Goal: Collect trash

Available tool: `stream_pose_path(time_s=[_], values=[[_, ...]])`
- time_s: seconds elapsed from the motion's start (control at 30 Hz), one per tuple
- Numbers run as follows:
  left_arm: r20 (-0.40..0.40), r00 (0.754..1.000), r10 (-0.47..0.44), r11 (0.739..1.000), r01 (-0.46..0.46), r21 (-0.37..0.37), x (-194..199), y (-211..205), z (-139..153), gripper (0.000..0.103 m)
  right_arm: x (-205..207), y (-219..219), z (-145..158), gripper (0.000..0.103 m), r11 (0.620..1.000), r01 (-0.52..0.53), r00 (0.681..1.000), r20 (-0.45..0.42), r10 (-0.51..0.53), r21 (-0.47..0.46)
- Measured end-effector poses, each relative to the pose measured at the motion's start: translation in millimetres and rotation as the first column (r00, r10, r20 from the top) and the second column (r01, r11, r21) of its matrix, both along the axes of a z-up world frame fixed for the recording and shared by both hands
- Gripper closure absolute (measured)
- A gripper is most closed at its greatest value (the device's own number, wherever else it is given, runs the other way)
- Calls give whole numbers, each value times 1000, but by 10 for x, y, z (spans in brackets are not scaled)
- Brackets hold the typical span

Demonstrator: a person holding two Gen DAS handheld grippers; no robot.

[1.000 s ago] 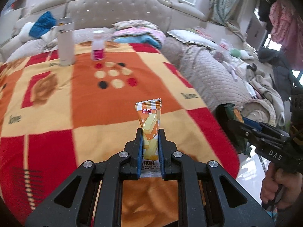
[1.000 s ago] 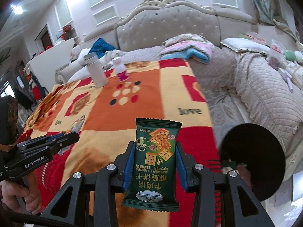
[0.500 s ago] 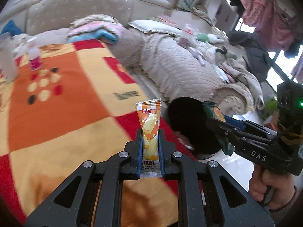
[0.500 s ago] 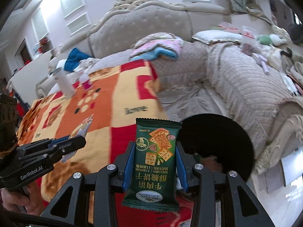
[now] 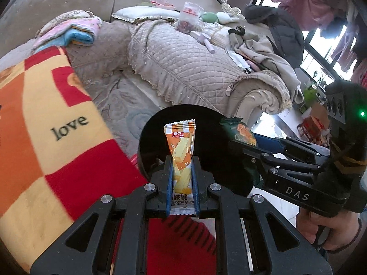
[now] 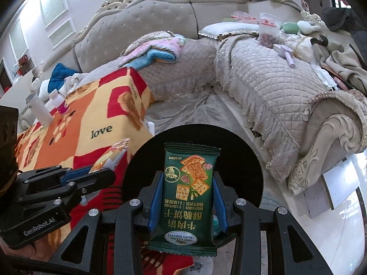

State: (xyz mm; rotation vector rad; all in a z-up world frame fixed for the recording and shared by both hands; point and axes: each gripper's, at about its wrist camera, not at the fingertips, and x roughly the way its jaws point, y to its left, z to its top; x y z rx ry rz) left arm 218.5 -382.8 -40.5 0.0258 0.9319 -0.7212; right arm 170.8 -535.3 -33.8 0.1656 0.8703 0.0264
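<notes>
My left gripper (image 5: 182, 160) is shut on an orange and white snack wrapper (image 5: 181, 146), held upright over the dark mouth of a round black bin (image 5: 151, 137). My right gripper (image 6: 187, 178) is shut on a green biscuit packet (image 6: 189, 188), also above that black bin (image 6: 240, 155). In the left wrist view the right gripper (image 5: 240, 137) shows at the right with the green packet (image 5: 245, 133) in it and a hand below. In the right wrist view the left gripper (image 6: 107, 171) shows at the left with the orange wrapper (image 6: 112, 153).
A table under an orange, red and yellow blanket (image 6: 80, 123) lies to the left, with a white tumbler (image 6: 40, 108) and a small bottle (image 6: 60, 105) at its far end. A beige quilted sofa (image 6: 263, 80) with clothes and clutter wraps behind and right of the bin.
Both grippers have swung right, off the blanket-covered table, to hang over the black bin. Each keeps its wrapper. The tumbler and bottle have left the left wrist view.
</notes>
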Motion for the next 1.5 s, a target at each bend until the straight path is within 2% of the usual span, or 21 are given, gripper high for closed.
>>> stream_pose_path(time_s=[0.27,0.33,0.37,0.43,0.5,0.67,0.7,0.73,0.77,0.8,0.87,0.9,1.0,1.2,1.37,1.5], values=[[0,1000,-5,1000,5,24,127,-130,-108,91,106,-131,-39,64,999,23,1000,0,-23,24],[4,1000,3,999,-3,32,149,-155,-132,86,132,-168,-43,61,999,34,999,6,-34,42],[-5,1000,2,999,-1,41,173,-175,-156,81,149,-202,-48,52,998,45,999,7,-45,53],[-17,1000,13,999,-13,47,196,-184,-181,56,158,-256,-43,50,995,59,998,17,-60,81],[-13,1000,25,999,-25,30,178,-135,-162,48,143,-293,-24,50,993,70,997,20,-72,94],[-14,997,82,996,-81,44,79,25,-19,47,32,-321,54,50,991,81,996,11,-83,109],[-4,994,105,993,-105,52,34,84,34,40,2,-321,74,50,990,85,996,8,-87,114],[13,991,134,988,-135,70,-30,149,88,25,-69,-302,129,50,989,94,995,-1,-95,117],[23,987,159,983,-160,93,-98,218,133,16,-110,-288,162,49,988,97,995,-5,-97,117],[24,985,170,978,-172,115,-139,255,158,1,-181,-253,220,46,988,100,995,-10,-99,117],[72,973,219,959,-229,167,-339,420,252,1,-374,-128,364,23,989,99,995,-20,-97,106],[106,964,243,950,-258,176,-442,503,301,1,-437,-83,405,20,990,99,995,-20,-97,98],[142,949,282,937,-304,172,-720,710,448,1,-702,151,593,20,996,66,997,-31,-64,58],[226,920,321,923,-357,144,-1133,978,747,1,-1086,461,718,20,999,36,997,-63,-35,22],[241,918,314,932,-347,108,-1297,1107,909,1,-1257,634,822,20,1000,16,999,-40,-16,-18],[265,911,315,928,-354,115,-1377,1117,982,1,-1298,701,864,20,1000,14,999,-33,-15,-18]])
